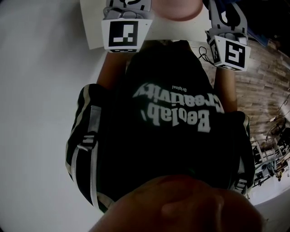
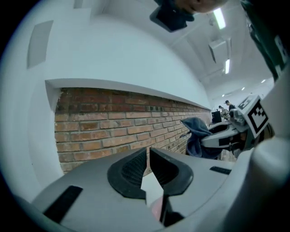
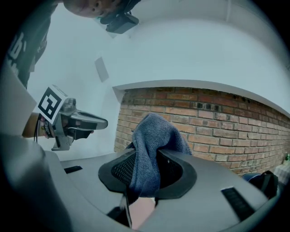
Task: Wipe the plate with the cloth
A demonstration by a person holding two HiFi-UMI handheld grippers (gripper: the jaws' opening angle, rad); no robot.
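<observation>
My right gripper (image 3: 153, 159) is shut on a blue-grey cloth (image 3: 152, 136), which bunches up above the jaws and hangs down between them. The left gripper view shows the same cloth (image 2: 197, 136) at the right, in front of a brick wall. My left gripper (image 2: 148, 156) is shut, its jaws nearly touching with nothing between them. In the head view only the two marker cubes show, left (image 1: 126, 34) and right (image 1: 231, 53), held close in front of the person's dark shirt. A pink rounded edge (image 1: 179, 9) at the top may be the plate; most of it is cut off.
A brick wall (image 3: 217, 118) under a white ledge faces both grippers. A white surface (image 1: 90, 22) lies at the top left of the head view. Wood flooring (image 1: 263, 86) and some clutter lie at the right. The person's torso fills the middle.
</observation>
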